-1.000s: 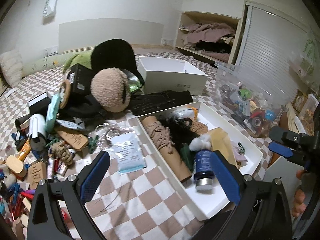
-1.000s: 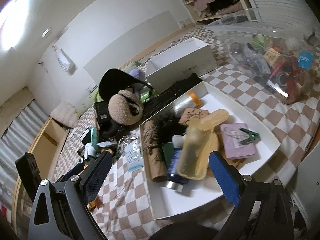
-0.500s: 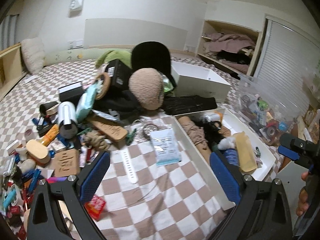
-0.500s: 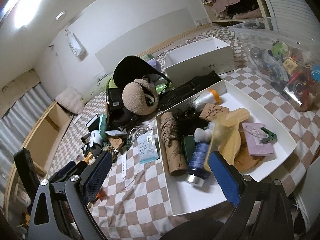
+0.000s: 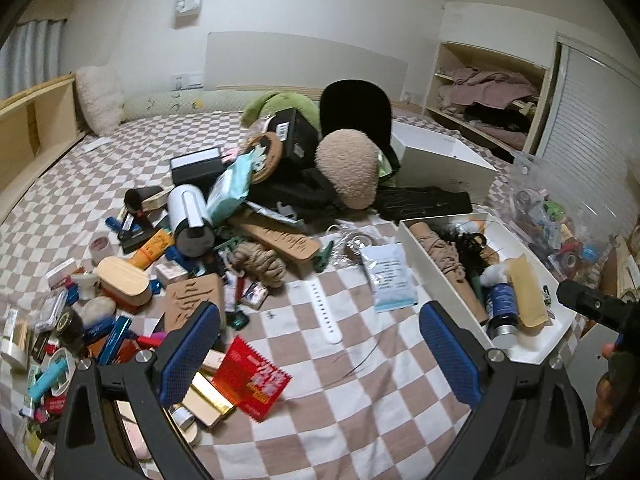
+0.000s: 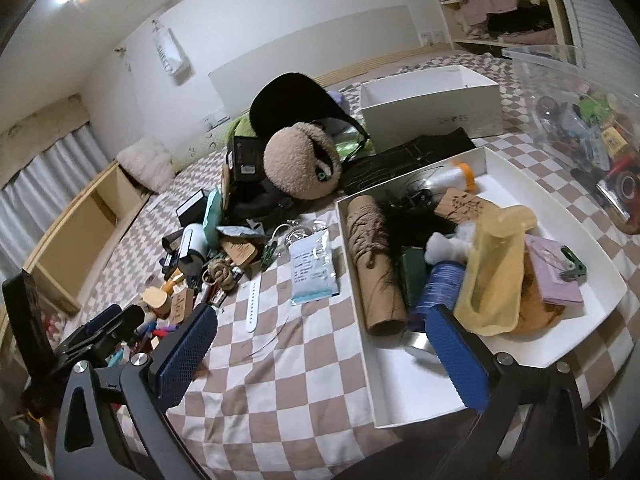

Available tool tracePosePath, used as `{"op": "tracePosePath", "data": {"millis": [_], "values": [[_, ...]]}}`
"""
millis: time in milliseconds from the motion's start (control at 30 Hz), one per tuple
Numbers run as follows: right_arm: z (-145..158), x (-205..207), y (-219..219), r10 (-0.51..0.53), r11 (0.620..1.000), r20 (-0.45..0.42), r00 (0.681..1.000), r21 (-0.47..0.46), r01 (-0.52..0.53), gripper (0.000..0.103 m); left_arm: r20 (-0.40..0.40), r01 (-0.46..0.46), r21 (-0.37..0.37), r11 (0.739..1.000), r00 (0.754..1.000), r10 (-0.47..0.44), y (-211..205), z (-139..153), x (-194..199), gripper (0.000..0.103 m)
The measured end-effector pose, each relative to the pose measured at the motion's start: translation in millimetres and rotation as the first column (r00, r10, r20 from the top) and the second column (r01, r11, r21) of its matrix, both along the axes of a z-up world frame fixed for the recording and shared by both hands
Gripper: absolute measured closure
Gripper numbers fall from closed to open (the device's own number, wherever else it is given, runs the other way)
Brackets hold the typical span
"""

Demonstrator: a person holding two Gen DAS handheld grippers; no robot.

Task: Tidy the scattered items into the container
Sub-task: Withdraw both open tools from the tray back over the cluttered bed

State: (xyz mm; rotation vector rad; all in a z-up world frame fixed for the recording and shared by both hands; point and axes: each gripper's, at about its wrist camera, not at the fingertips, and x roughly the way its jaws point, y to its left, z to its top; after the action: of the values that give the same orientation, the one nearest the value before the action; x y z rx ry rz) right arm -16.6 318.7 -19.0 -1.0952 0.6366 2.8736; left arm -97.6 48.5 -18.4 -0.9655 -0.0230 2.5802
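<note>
A white tray point(image 6: 600, 312) on the checkered bed holds a cardboard tube point(image 6: 374, 264), a blue bottle point(image 6: 440, 284), a yellow bag point(image 6: 496, 276) and a pink card point(image 6: 554, 276); it also shows in the left wrist view point(image 5: 556, 336). My left gripper point(image 5: 318, 354) is open and empty above a red packet point(image 5: 252, 380), a white watch strap point(image 5: 326, 318) and a white sachet point(image 5: 390, 276). My right gripper point(image 6: 320, 354) is open and empty over the tray's near-left edge. Scattered small items point(image 5: 120, 280) lie to the left.
A pile with a tan plush point(image 5: 348, 168), a black cap point(image 5: 356, 104) and black boxes sits behind the clutter. A white open box point(image 5: 440, 160) stands at the back. A clear bin point(image 6: 592, 120) of items stands right of the tray. The bed edge is near.
My left gripper has swung left, away from the tray and over the scattered clutter. My right gripper has pulled back and shifted left. Both stay open.
</note>
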Motion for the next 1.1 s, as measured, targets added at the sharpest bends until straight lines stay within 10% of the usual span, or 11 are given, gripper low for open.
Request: {"op": "tracePosePath", "data": {"millis": [1100], "values": [[-20.0,-25.3,-63.5,0.099,0.992,-0.005,0.995,0.085,-0.098,0.0,0.016,-0.119,-0.049,0.992,0.993,0.12,-62.0,-30.4,-7.8,0.003]]}}
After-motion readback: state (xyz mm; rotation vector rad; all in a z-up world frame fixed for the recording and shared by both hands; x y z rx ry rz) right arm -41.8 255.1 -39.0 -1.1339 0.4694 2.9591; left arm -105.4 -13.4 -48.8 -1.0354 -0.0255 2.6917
